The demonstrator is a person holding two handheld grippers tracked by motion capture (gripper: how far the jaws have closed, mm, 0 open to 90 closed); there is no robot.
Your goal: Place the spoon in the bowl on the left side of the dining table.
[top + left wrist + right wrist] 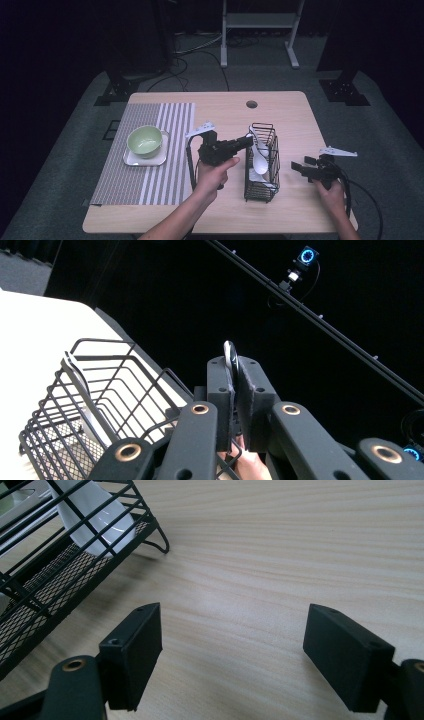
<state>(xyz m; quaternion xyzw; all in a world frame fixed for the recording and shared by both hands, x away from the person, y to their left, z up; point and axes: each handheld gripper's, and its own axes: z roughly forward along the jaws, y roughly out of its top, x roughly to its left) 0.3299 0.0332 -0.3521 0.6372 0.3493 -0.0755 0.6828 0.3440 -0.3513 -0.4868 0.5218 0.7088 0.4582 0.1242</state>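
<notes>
The left gripper (247, 140) pinches the thin handle of a white spoon (260, 162) so it can lift it out of the black wire basket (262, 192) in the middle of the table. The right gripper (299, 167) waits wide open, holding nothing, just right of the basket.

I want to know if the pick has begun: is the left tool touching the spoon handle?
Touching. The left gripper view shows the left tool shut on the spoon handle, pads pressed against it.
</notes>
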